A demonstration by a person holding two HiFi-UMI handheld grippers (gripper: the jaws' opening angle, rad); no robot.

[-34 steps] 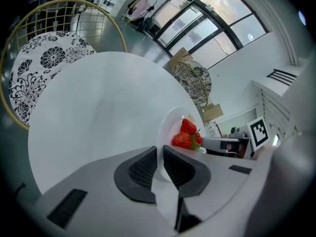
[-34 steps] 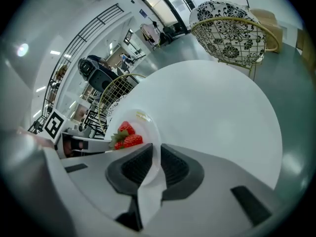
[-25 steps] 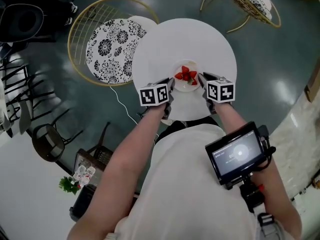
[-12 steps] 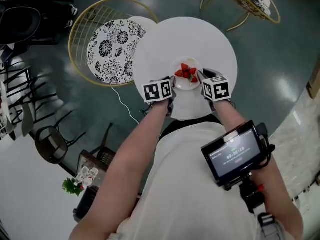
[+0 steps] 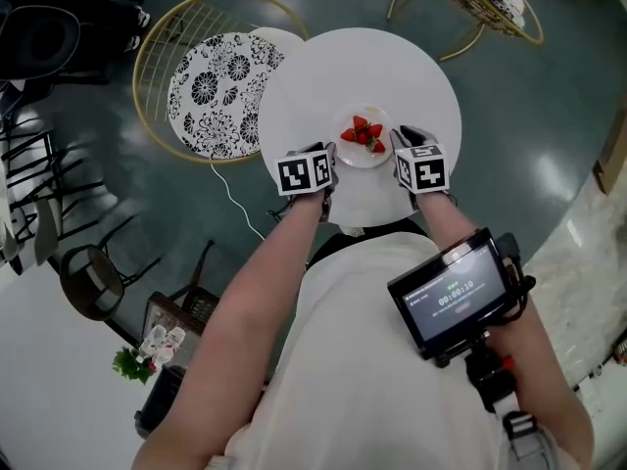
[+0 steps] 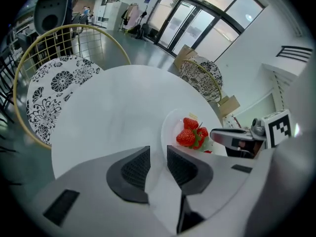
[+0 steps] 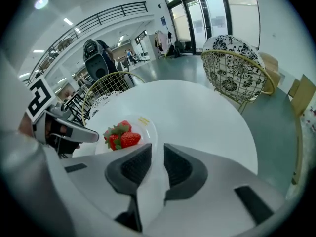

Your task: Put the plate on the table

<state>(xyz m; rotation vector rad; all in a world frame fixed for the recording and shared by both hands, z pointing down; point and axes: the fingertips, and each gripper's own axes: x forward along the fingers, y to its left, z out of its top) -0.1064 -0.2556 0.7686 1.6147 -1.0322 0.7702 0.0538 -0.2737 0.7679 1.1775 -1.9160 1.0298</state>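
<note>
- Pinching the plate (image 5: 367, 159) rim from opposite sides: left gripper (image 5: 331, 161), right gripper (image 5: 397, 147).
- Plate sits between them, over the table (image 5: 313, 76); lowering looks nearly done.

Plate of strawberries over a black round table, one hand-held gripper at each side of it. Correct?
No. The table is white, not black; the head view shows it. The plate of strawberries is over it, with the left hand-held gripper and right hand-held gripper at its sides.
</note>
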